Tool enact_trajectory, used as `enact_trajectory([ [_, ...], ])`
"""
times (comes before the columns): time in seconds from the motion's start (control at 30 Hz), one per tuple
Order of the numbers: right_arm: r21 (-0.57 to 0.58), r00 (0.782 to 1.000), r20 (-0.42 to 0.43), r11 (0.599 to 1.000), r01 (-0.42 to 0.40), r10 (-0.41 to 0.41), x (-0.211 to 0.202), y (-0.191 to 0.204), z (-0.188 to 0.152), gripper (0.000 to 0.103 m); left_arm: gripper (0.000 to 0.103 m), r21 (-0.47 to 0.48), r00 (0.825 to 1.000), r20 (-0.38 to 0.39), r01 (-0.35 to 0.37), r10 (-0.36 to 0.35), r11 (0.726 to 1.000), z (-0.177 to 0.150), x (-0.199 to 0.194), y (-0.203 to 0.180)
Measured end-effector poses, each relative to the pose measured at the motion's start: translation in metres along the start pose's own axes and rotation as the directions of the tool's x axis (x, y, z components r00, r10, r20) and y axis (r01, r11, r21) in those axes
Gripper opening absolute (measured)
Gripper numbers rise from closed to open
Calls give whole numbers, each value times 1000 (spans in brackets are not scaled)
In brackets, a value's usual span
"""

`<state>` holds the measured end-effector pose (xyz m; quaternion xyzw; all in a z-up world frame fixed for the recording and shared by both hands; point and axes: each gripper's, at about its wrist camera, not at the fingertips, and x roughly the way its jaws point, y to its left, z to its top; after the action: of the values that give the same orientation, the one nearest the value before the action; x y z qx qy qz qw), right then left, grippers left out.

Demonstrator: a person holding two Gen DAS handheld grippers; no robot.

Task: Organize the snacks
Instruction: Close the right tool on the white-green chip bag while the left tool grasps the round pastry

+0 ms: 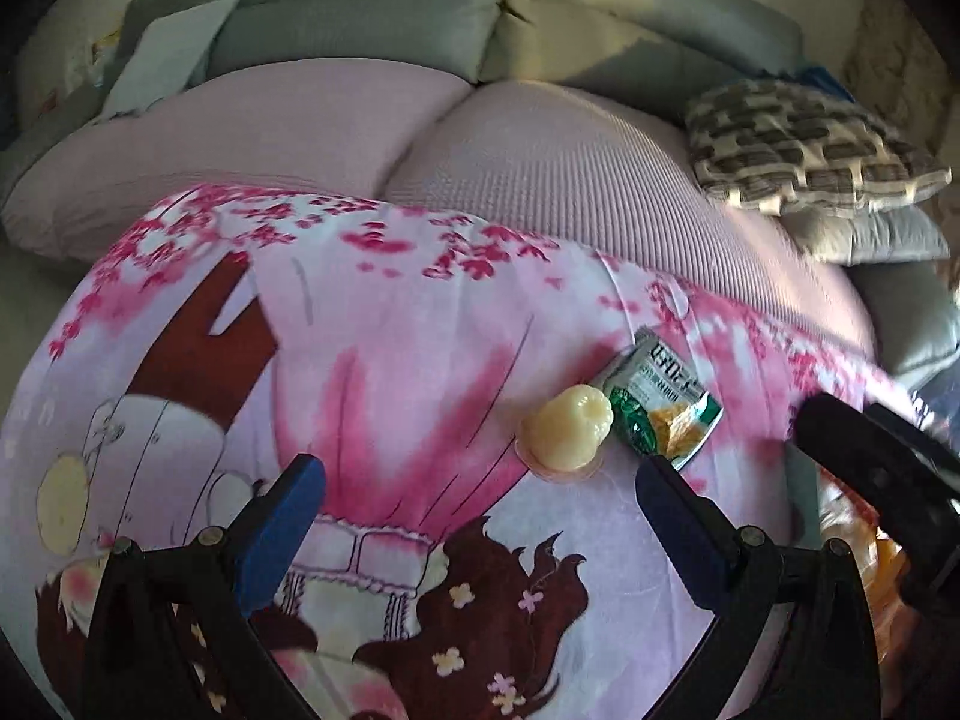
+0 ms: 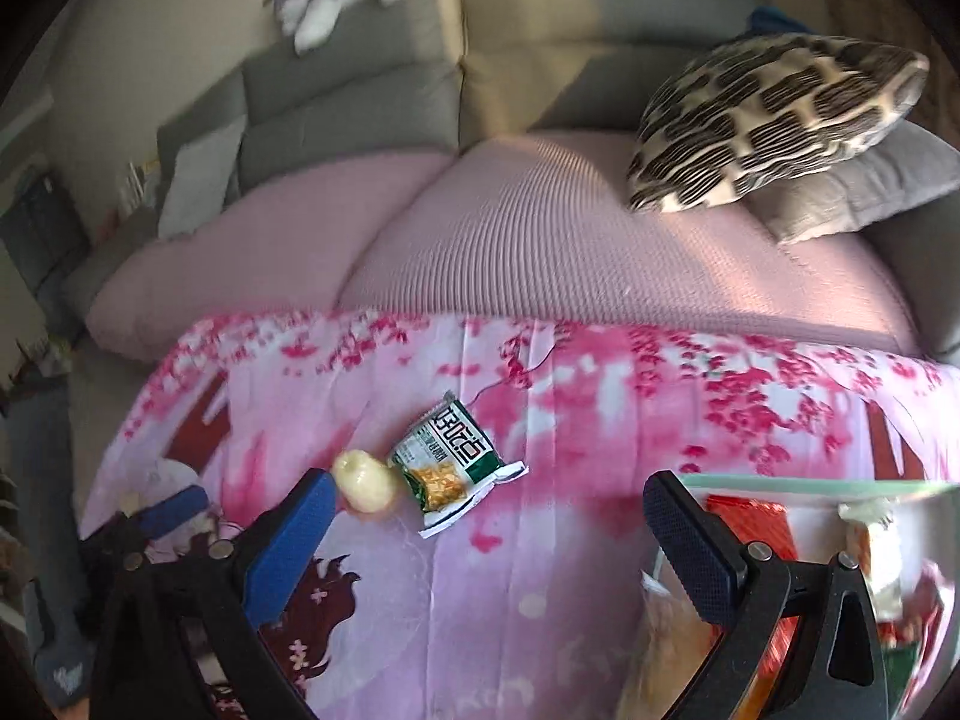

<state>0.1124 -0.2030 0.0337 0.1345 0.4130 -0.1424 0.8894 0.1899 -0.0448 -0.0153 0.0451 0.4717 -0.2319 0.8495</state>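
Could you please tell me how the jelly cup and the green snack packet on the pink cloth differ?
The jelly cup is rounded, pale yellow and unprinted; the green snack packet is flat, rectangular and printed. The cup is smaller. Both lie loose on the pink cloth, side by side.

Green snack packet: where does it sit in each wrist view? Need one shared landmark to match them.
Left wrist: green snack packet lies right of centre on the pink floral cloth, just beyond the right finger's tip.
Right wrist: the packet lies near centre, between the open fingers.
Shared landmark: the pale yellow jelly cup immediately left of it.
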Motion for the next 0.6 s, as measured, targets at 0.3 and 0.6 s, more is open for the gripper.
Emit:
enact_trajectory([
  [0.3,-64,984,-179,998,12,-23,65,12,12,90,92,96,998,-62,5,1,995,4,35,-16],
  [0.6,-119,970,-241,993,-8,-21,100,24,12,78,80,185,997,-68,-8,21,983,7,57,-33],
])
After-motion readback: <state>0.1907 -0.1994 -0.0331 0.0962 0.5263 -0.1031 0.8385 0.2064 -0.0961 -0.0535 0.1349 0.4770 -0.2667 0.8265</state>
